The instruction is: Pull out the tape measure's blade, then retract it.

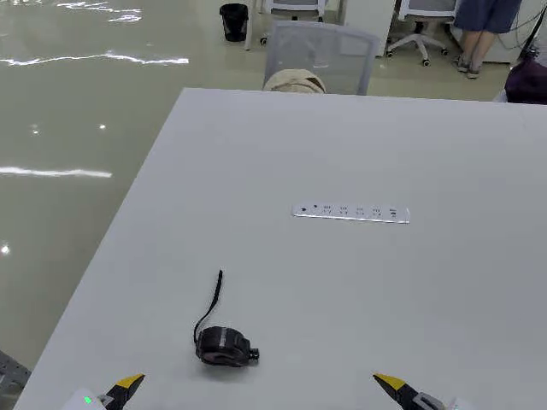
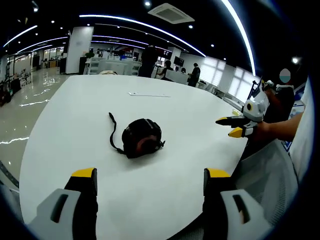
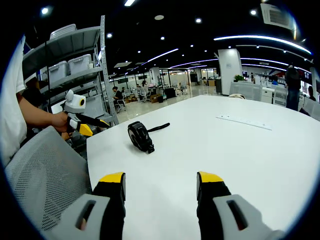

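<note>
Head view: the tape measure lies loose on the table, well apart from the white strip, on its near side and to its left; the left gripper and right gripper sit nearer the person again, either side of the case, touching nothing. Risk: the top looks smooth and the case unanchored; a pull on the blade with the case unclamped would likely drag the whole unit.

Left gripper view: the left gripper has its jaws spread wide and empty; the tape measure lies just ahead, between them and the white strip. Risk: the strap could be caught in place of the case.

Right gripper view: the right gripper is likewise released, holding nothing; the tape measure lies left of the white strip. Risk: the blade tab appears small; a shallow pinch could slip and let the blade snap back.

Condition of item: black, rounded, compact case; blade fully housed; a small nub at one side, judged to be the tab; black strap trailing toward the strip.
</note>
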Demonstrator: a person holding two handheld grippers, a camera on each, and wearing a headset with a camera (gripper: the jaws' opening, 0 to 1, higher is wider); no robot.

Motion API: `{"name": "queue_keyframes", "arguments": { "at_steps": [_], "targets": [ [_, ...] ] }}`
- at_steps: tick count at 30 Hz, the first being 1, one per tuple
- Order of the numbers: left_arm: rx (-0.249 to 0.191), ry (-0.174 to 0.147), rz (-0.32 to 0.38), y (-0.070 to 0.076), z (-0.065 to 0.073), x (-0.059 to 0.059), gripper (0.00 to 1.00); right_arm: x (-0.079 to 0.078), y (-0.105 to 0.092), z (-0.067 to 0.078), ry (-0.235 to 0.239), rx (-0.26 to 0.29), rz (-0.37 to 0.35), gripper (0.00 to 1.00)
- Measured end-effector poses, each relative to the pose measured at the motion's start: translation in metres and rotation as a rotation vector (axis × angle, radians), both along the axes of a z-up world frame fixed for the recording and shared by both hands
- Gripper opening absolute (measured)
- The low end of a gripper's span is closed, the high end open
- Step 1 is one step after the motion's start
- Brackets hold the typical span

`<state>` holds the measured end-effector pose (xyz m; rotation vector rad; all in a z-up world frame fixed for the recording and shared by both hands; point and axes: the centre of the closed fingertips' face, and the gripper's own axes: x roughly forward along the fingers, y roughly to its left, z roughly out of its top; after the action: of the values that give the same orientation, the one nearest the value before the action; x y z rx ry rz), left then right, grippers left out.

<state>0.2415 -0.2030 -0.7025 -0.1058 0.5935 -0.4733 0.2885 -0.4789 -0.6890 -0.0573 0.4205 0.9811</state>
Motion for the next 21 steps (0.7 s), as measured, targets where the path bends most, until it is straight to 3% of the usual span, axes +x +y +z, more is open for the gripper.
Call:
{"name": "queue_keyframes", "arguments": {
  "at_steps": [21],
  "targets": [
    [-0.045,-0.014,0.019,-0.009,0.010,-0.010,0.87,-0.021,-0.024,0.010,0.005,-0.004,-0.083,0.68]
  ]
}}
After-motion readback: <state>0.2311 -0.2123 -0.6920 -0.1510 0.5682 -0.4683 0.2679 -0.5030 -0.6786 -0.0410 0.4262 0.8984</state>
